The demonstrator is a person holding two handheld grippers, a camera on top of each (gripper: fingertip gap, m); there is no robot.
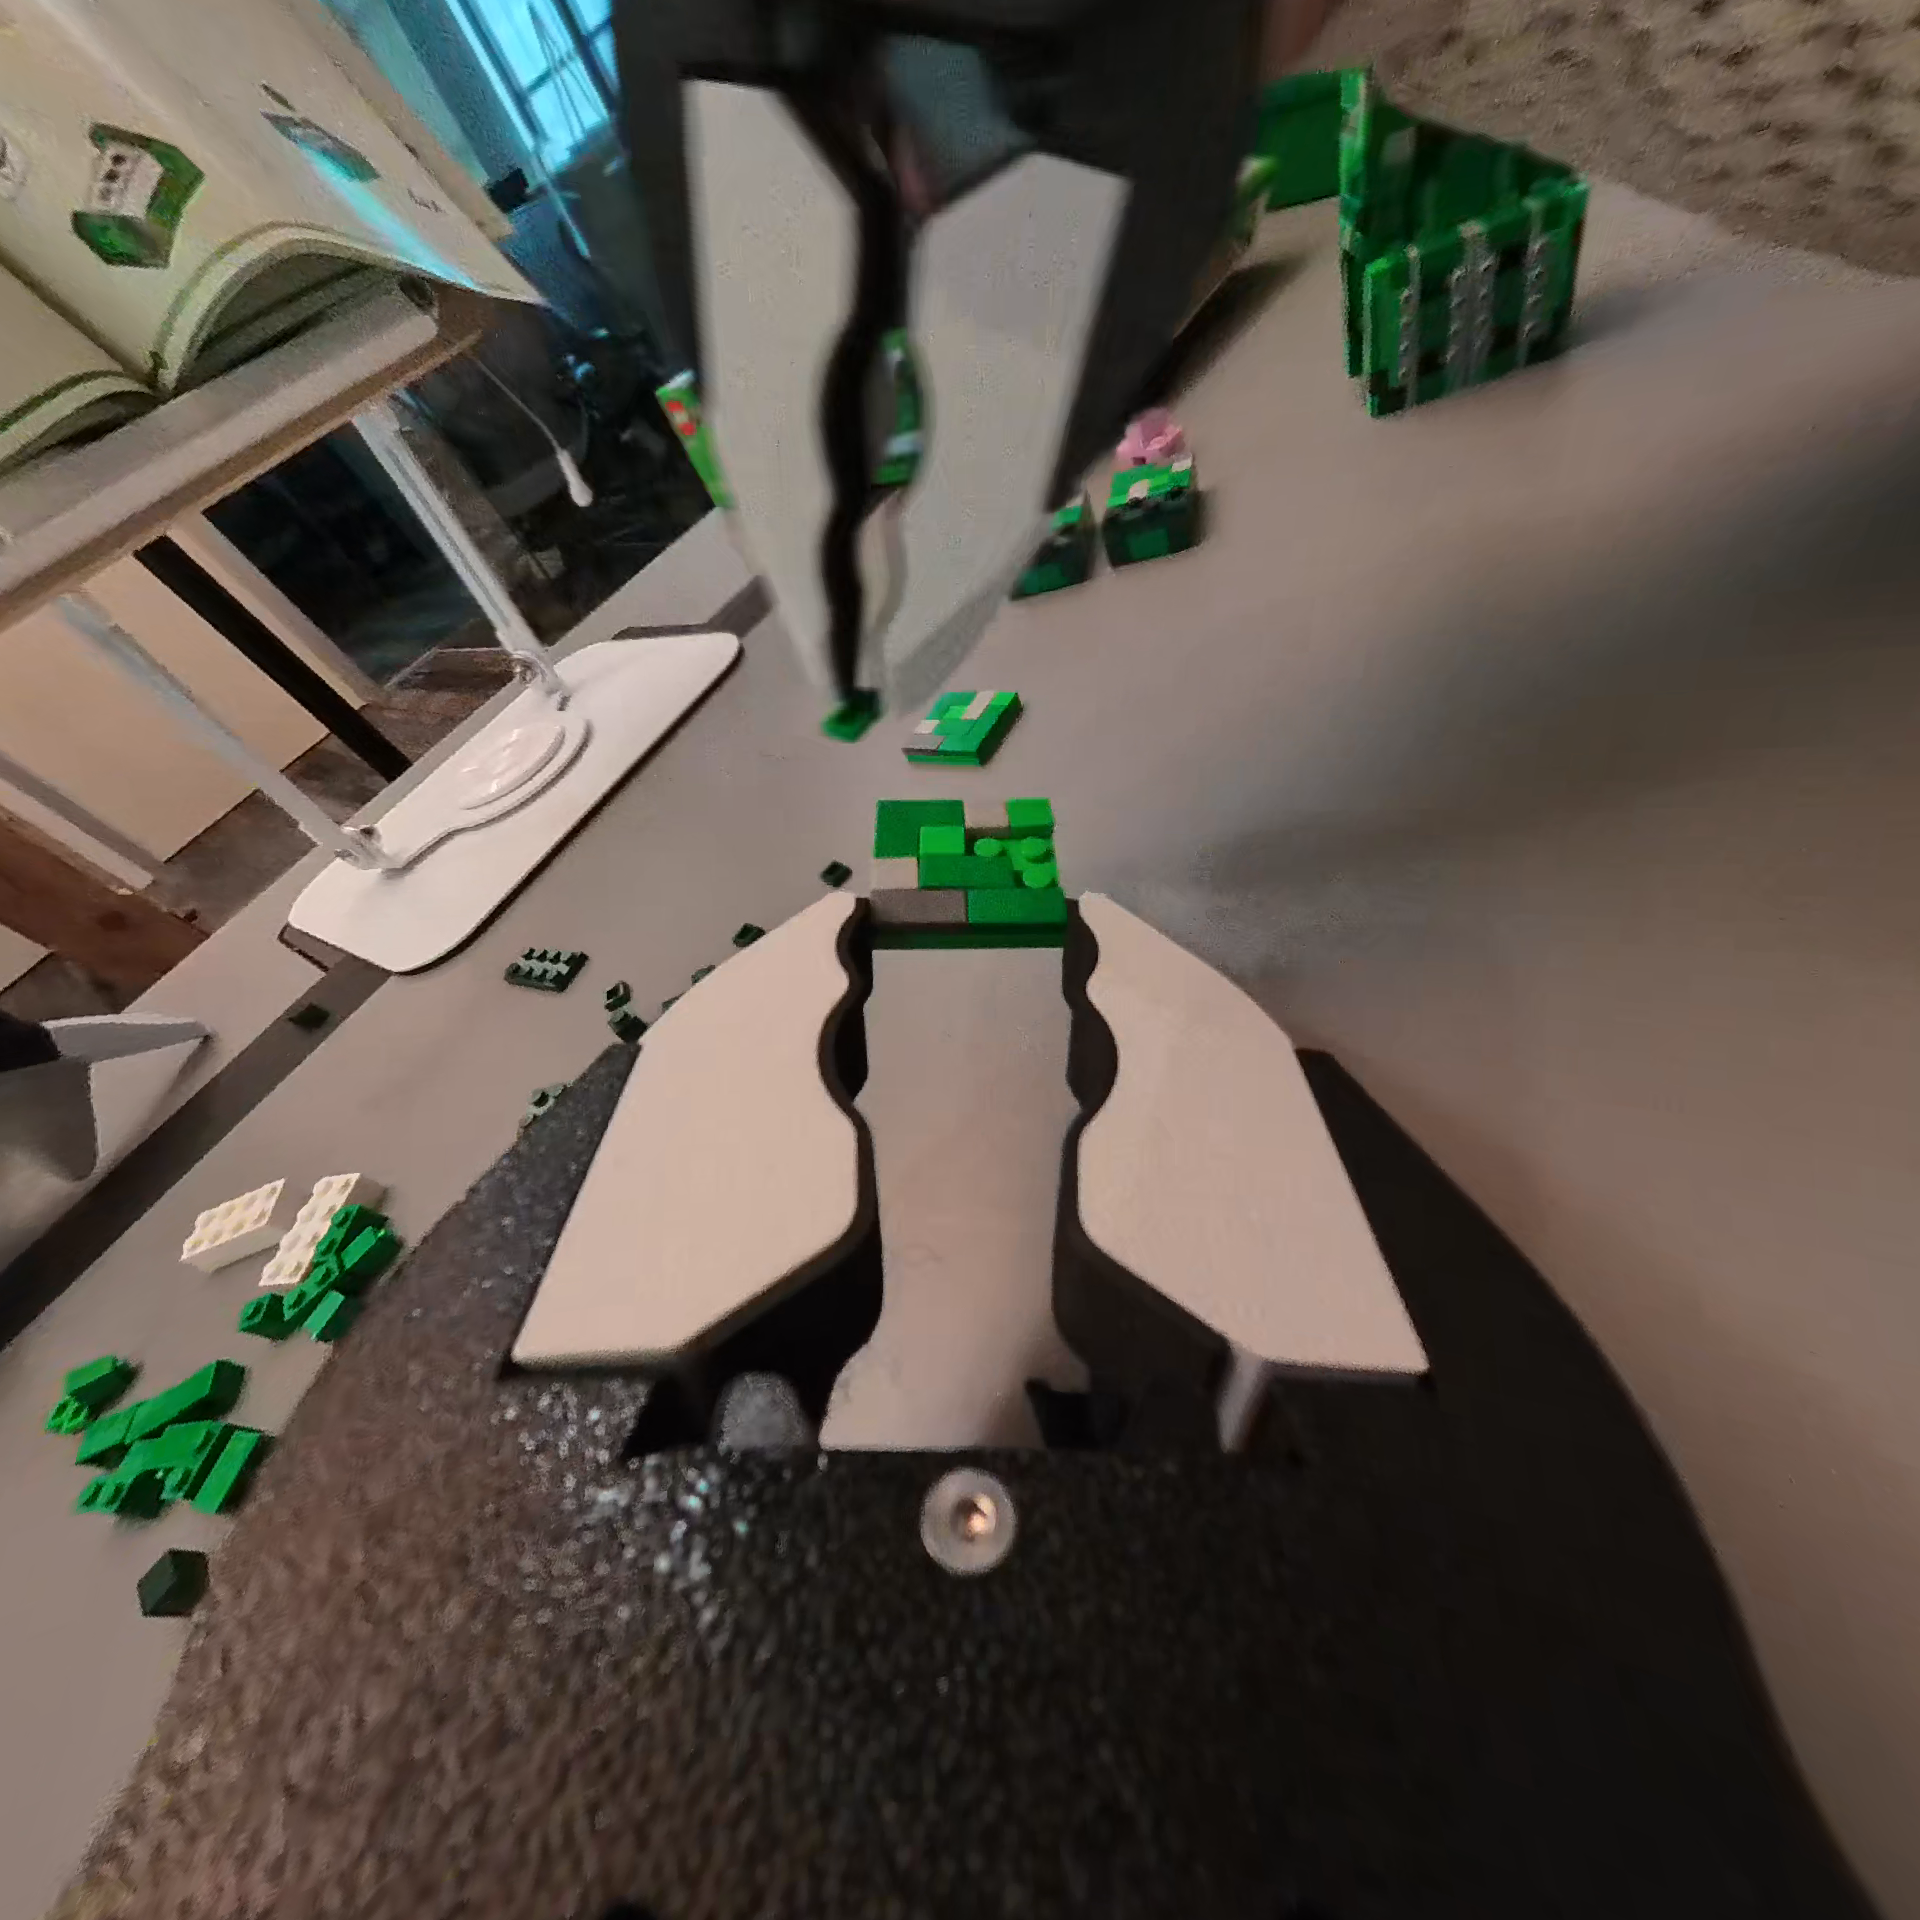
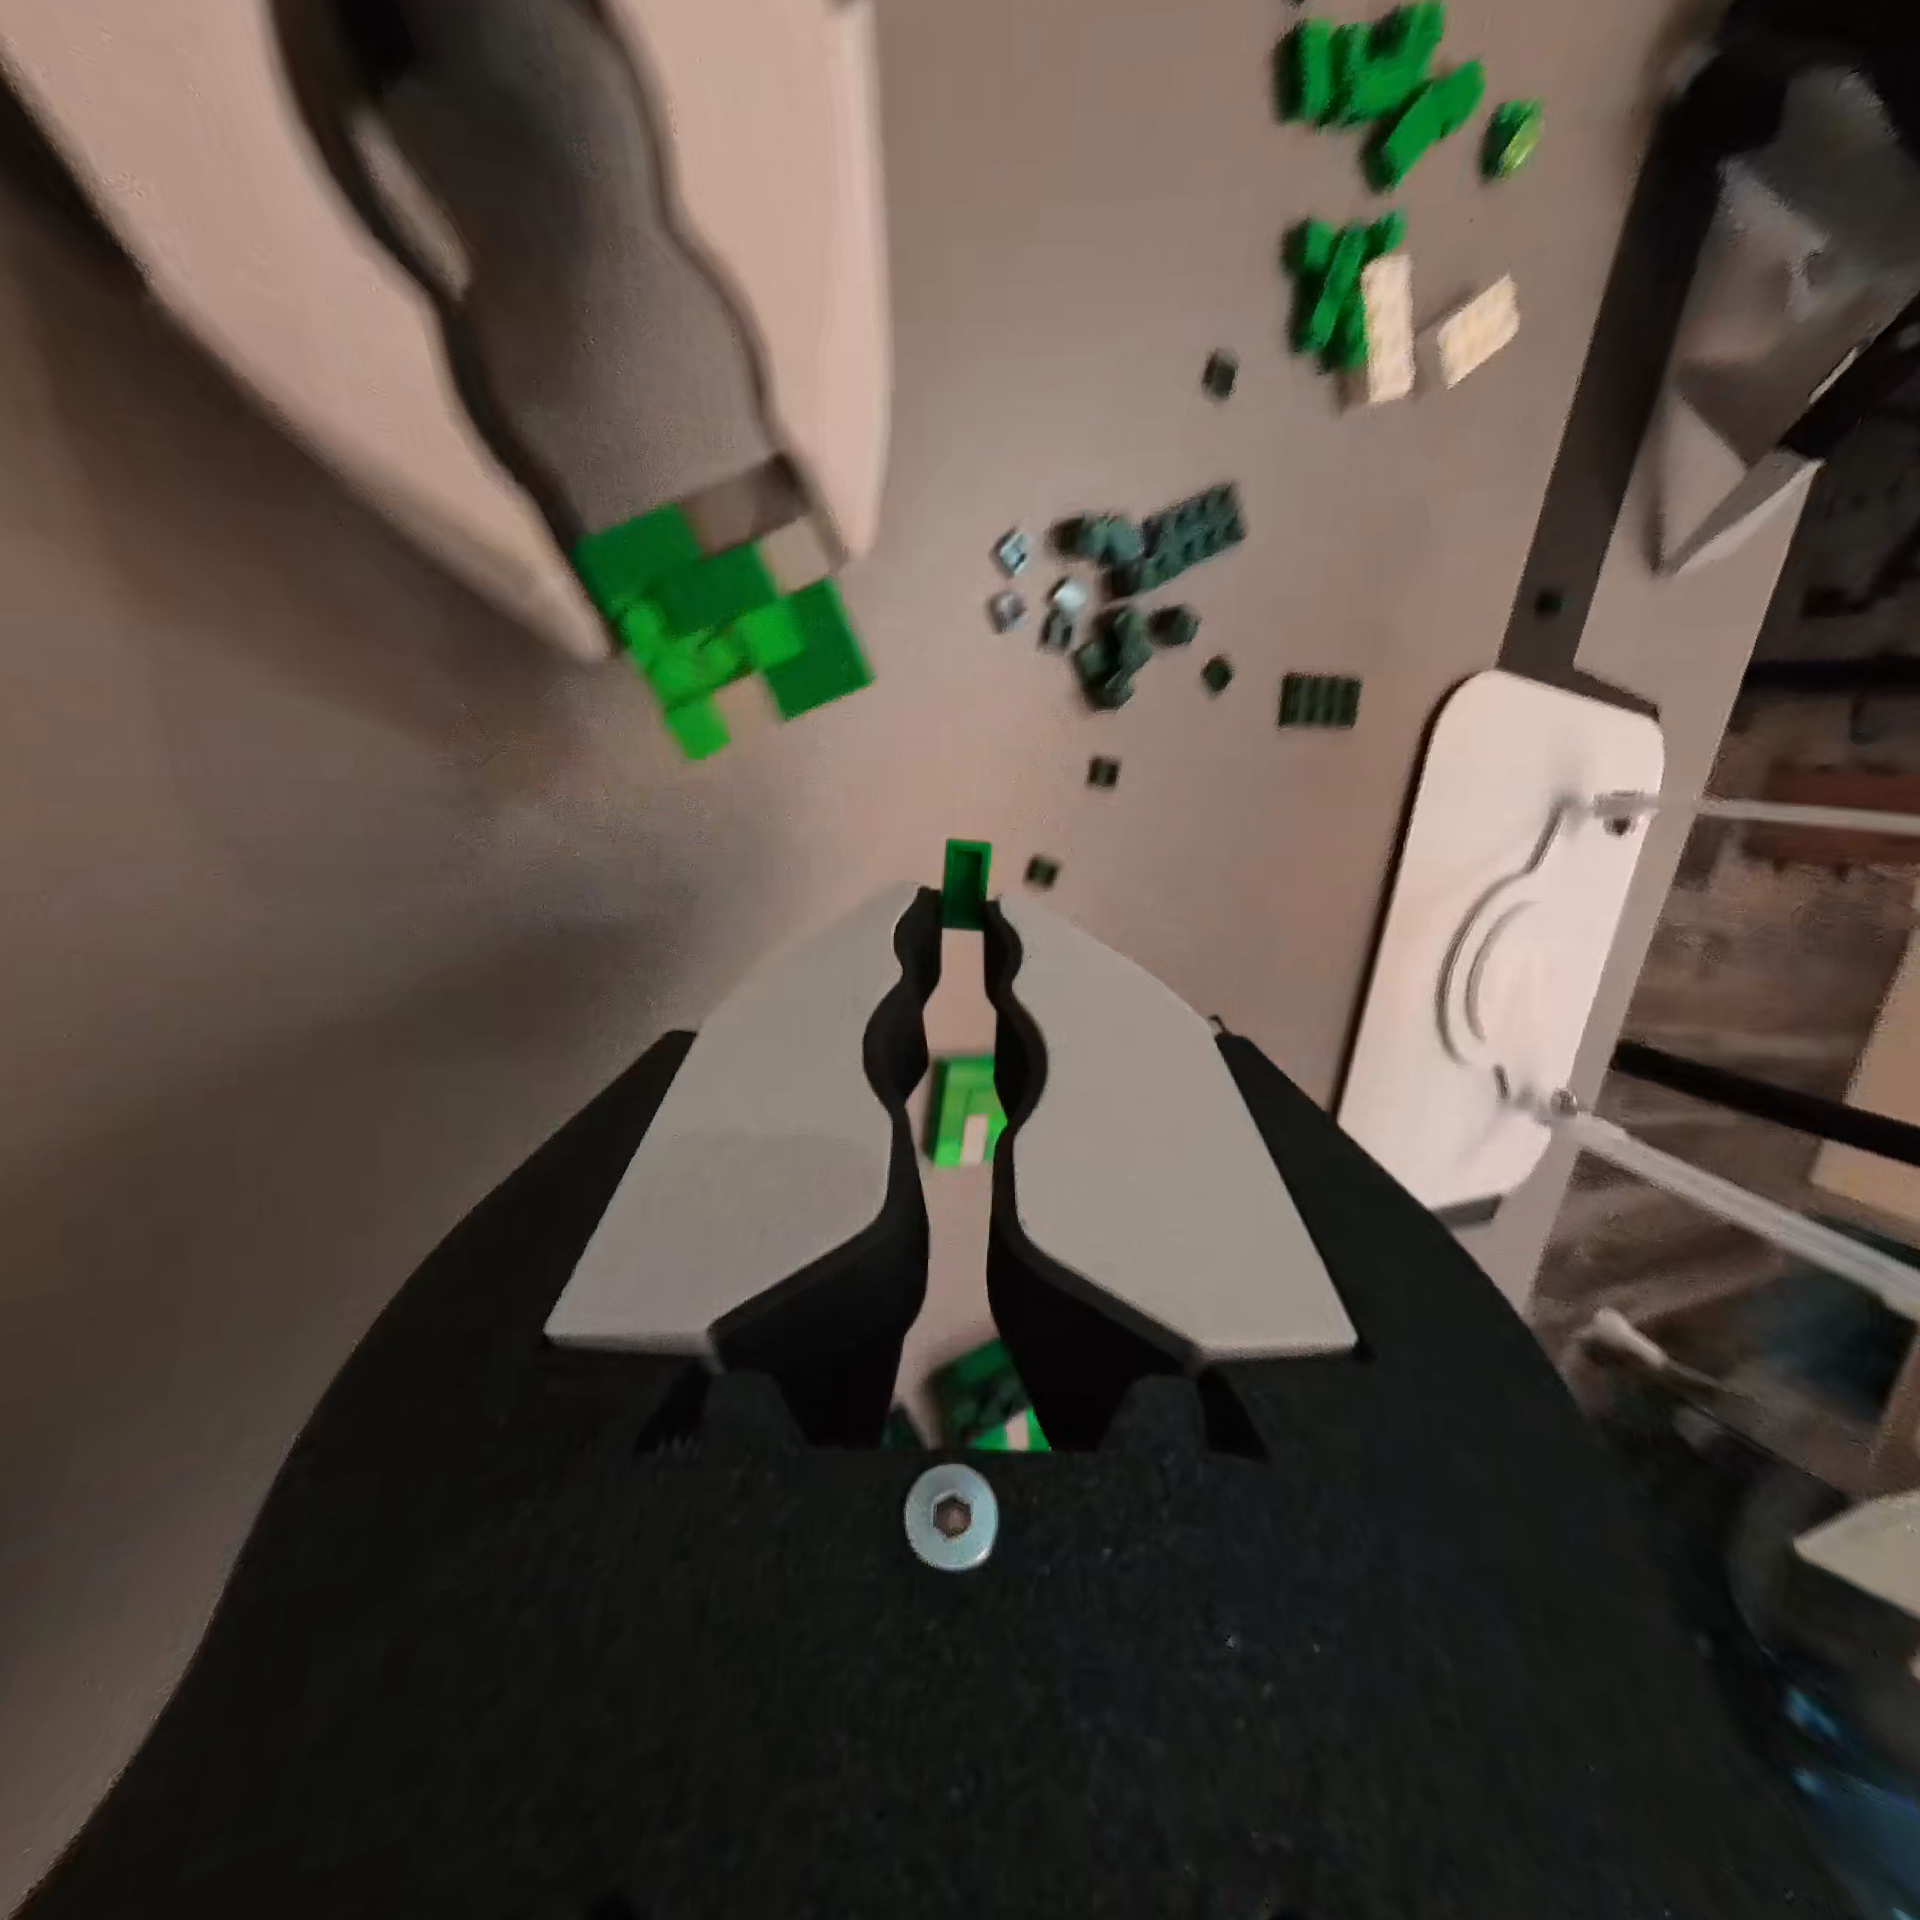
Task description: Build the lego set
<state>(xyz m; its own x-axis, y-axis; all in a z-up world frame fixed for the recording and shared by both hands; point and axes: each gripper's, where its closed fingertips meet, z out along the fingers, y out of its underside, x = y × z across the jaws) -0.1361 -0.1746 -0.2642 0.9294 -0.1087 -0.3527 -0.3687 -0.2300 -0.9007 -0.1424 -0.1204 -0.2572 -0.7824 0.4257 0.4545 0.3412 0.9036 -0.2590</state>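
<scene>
The left gripper [image 1: 968, 914] has the small green plate assembly [image 1: 971, 868] pinched by its near edge, jaws spread about as wide as the plate itself, with most of the plate sticking out past the tips. Over in the right wrist view, the right gripper [image 2: 964, 904] is nearly closed on a tiny green tile [image 2: 966, 881], held edge-on at the very fingertips, its hollow underside facing the camera. In the left wrist view that tile hangs low, close to the table [image 1: 1455, 935], just beside a second small green plate [image 1: 964, 727].

How will these handle? Feather-light, stiff, glossy plastic (slippery in smooth jaws, I'd wager). The tile is gripped by its thin sides, which looks right: top and bottom stay free for pressing onto studs. The risk is it swivelling or popping out if squeezed unevenly. The plate assembly is rigid but layered, so a hard push at the unsupported far end could lever it in the jaws or loosen a piece.

Loose green bricks [image 1: 156, 1434] and two white bricks [image 1: 281, 1226] wait nearby, and a big green walled build [image 1: 1455, 281] stands well apart at the back.
</scene>
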